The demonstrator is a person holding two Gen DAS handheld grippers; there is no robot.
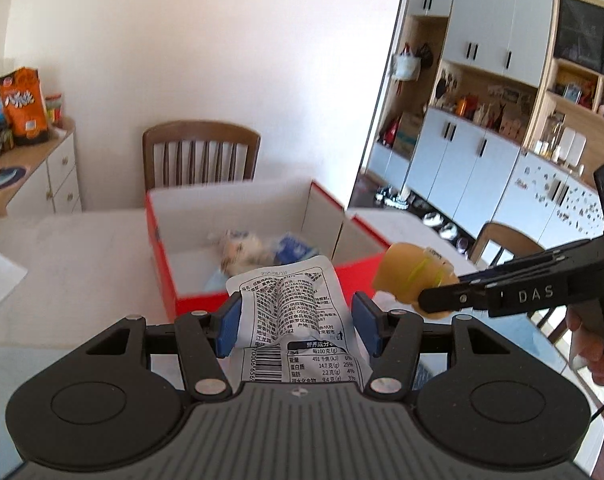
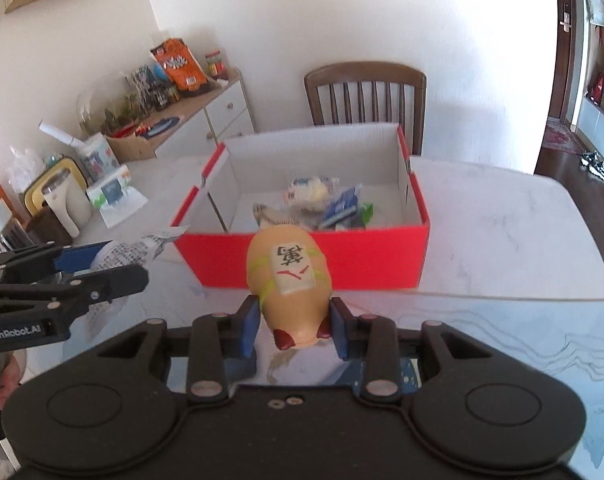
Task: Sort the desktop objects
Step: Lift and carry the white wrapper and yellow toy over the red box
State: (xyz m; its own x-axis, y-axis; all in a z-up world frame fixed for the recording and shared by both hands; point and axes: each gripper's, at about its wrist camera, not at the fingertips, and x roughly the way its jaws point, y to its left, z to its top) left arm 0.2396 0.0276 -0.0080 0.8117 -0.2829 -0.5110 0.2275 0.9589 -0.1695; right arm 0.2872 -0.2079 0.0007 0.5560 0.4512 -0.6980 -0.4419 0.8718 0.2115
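Above the desk [image 2: 501, 240], short of the red box [image 2: 302, 256], we carry two things. Our left claw [image 1: 298, 322] pinches a white pouch [image 1: 290, 312]: thin crinkly film, light and limp, likely slippery, so we judge a grip across its bunched middle best. Our right claw [image 2: 296, 326] pinches a tan toy [image 2: 288, 280] by its narrow end; it looks smooth, rounded and squashy, with a printed tile on top.

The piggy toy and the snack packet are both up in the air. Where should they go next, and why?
Probably forward, over the red box rim. The right gripper grips the piggy toy, the left gripper grips the snack packet, and the box ahead already holds other items.
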